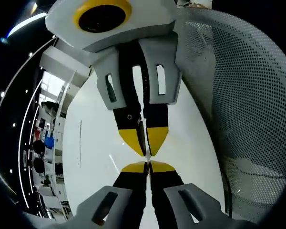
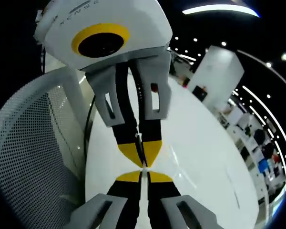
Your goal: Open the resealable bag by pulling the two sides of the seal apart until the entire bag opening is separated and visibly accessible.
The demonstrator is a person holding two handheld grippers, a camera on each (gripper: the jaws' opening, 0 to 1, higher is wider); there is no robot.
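Resealable bag: not plainly made out in either view. A thin pale sliver (image 1: 141,135) sits between the jaws of the right gripper (image 1: 145,149), and a similar one shows between the jaws of the left gripper (image 2: 142,161) in the right gripper view. These may be edges of clear film, but I cannot tell. If so, the bag is up in the air at the meeting point of the two grippers, above the white table (image 1: 95,143).

Jaws: both pairs are pressed together, the yellow tips nearly touching tip to tip, one gripper facing the other. Whether they are clamped on the seal's two sides or on nothing cannot be settled.

Progress, as a judgement: early. No separated opening shows anywhere, and the grippers are together, not drawn apart. The whole pull along the seal appears to be left to do.

Count: two grippers, four yellow tips in each view. One table. One grey mesh chair back (image 1: 248,95), close beside the table. Shelving (image 1: 45,143) stands well off behind. Bags: one at most, unconfirmed.
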